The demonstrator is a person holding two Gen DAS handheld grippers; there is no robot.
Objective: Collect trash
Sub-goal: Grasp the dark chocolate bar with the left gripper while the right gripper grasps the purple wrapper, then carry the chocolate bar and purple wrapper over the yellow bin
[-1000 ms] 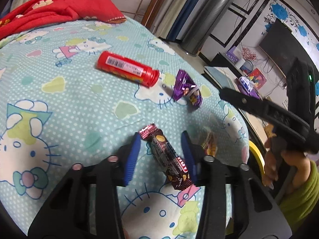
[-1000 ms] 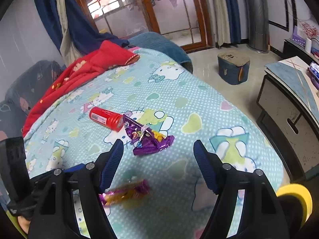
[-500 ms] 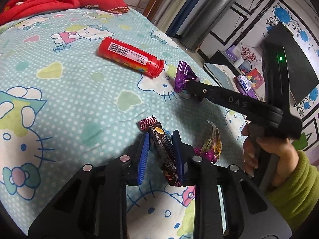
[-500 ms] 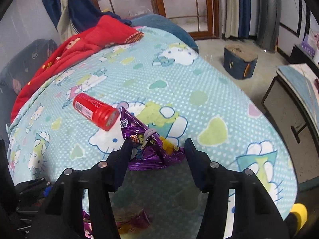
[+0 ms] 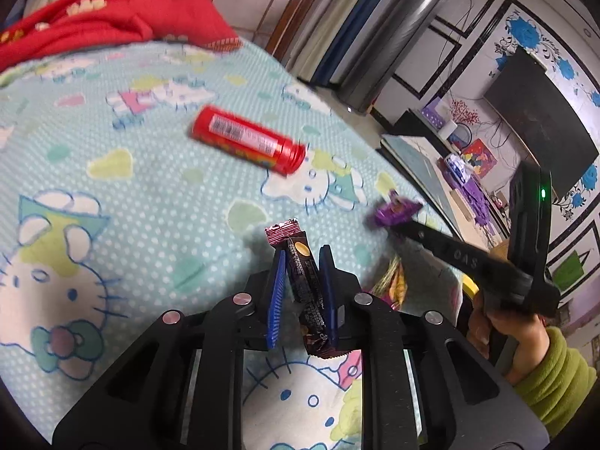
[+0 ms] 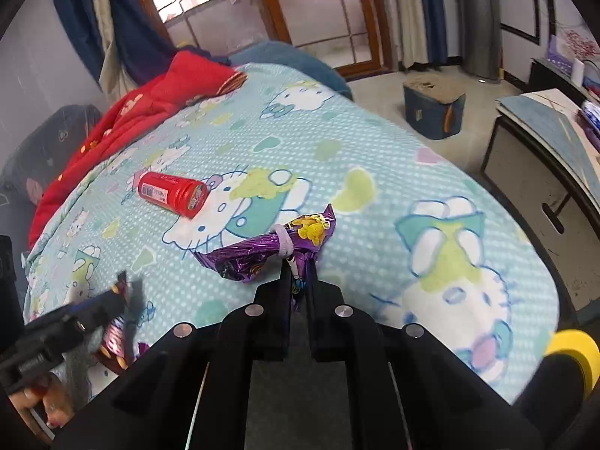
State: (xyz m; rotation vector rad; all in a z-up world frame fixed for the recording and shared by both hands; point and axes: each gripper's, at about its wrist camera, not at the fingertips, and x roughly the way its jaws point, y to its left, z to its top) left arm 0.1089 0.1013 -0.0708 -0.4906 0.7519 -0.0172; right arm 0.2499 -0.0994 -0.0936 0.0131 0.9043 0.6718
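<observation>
A dark brown snack wrapper [image 5: 300, 273] stands between the blue pads of my left gripper [image 5: 302, 253], whose jaws are still closing on it, its top end raised off the bed. My right gripper [image 6: 299, 268] is shut on a crumpled purple wrapper [image 6: 243, 258] with a white band round it. In the left wrist view that purple wrapper [image 5: 395, 212] hangs at the right gripper's tip. On the cartoon-cat bedspread [image 5: 112, 206] lies a red tube [image 5: 247, 142], seen too from the right wrist [image 6: 170, 193]. A gold and purple wrapper [image 5: 393, 281] rests just right of my left gripper.
A red blanket [image 5: 112, 22] is heaped at the bed's far end. Off the bed's right edge stand a low cabinet [image 6: 543, 172] and a blue box [image 6: 433, 112] on the floor. A person's hand in a green sleeve [image 5: 555, 382] holds the right gripper.
My left jaws have narrowed onto the dark wrapper and raised it. The right gripper came down around the purple wrapper, shut on it and pulled it away from the red tube.
</observation>
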